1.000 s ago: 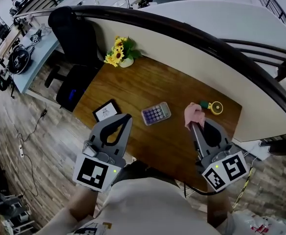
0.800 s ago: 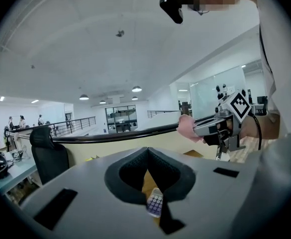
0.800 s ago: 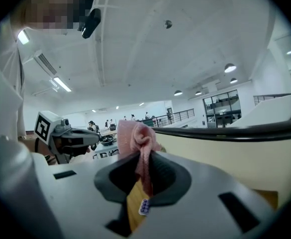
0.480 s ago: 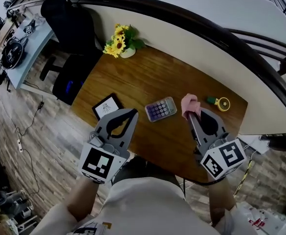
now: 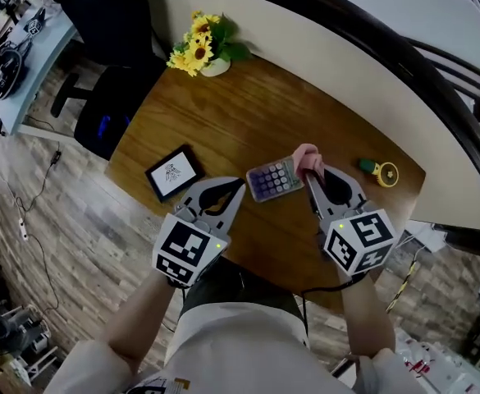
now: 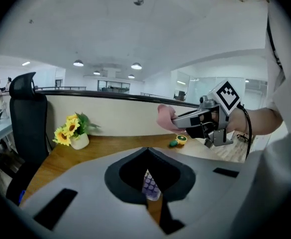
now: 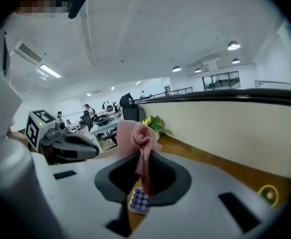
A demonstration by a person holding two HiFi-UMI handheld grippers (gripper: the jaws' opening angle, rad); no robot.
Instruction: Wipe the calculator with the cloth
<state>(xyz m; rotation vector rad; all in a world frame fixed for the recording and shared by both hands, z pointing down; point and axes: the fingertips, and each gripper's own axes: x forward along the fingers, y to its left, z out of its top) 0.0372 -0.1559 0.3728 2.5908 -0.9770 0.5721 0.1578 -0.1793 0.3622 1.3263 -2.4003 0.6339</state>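
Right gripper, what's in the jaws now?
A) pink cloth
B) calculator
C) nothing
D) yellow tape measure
A: the right gripper is shut on the pink cloth, which bunches up past its tips, with the calculator lying on the desk below.

The right gripper (image 5: pixel 309 173) has moved in toward the calculator (image 5: pixel 271 179), which lay well off to its left and now sits right at its tips. The pink cloth (image 5: pixel 307 158) pinched there now meets the calculator's edge. The left gripper (image 5: pixel 239 187) has advanced too, and the calculator is now just ahead of its closed tips.
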